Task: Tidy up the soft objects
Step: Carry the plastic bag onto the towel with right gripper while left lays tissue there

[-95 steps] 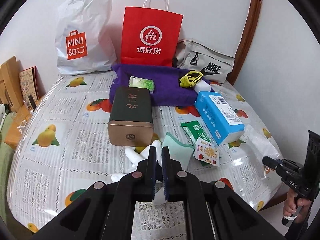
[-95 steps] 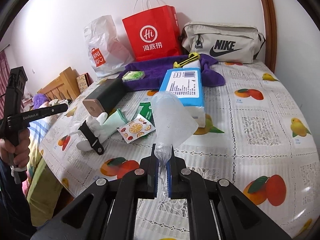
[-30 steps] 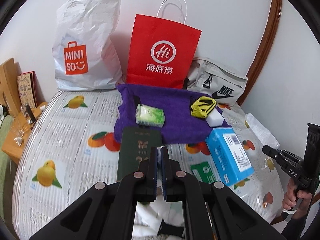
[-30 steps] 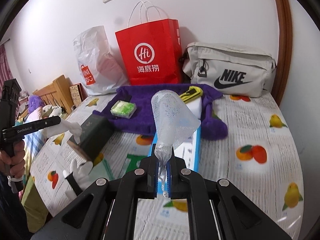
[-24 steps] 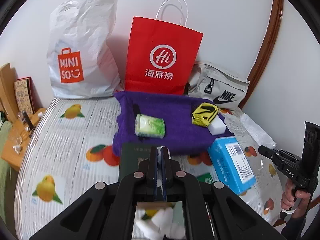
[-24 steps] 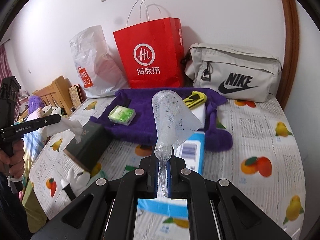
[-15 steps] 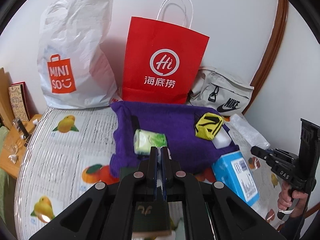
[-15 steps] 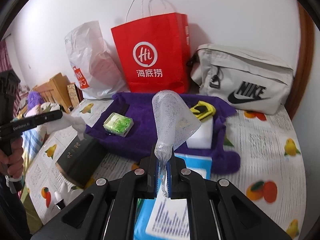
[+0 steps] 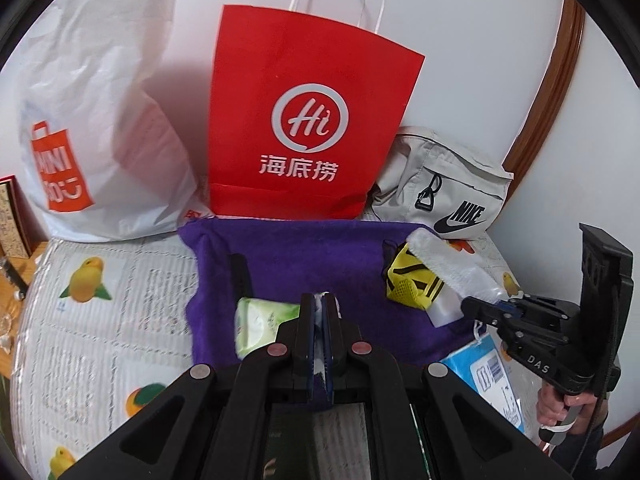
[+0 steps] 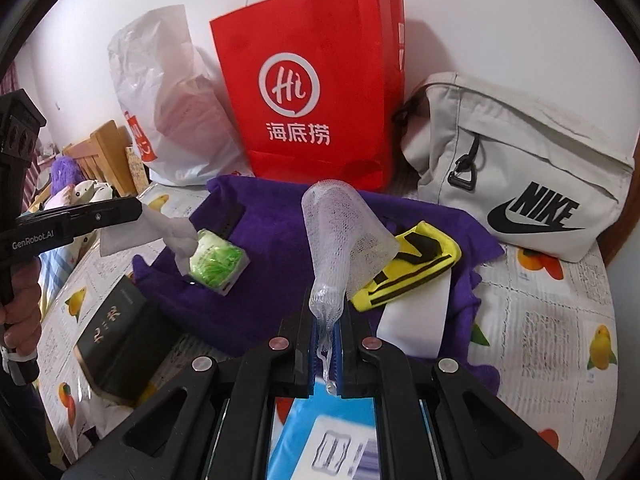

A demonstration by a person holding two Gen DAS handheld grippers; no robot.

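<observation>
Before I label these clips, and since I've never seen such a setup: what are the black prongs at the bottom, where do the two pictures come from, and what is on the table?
No robot here: a person carries one hand-held gripper in each hand, each with a fisheye camera looking along its two fingers. The left hand-held gripper is shut on a white soft toy, seen best from the right camera. The right hand-held gripper is shut on a clear foam net sleeve. On the fruit-print tablecloth lies a purple towel bearing a green tissue pack and a yellow mesh pouch. Behind stand a red paper bag, a white plastic bag and a grey Nike pouch.
</observation>
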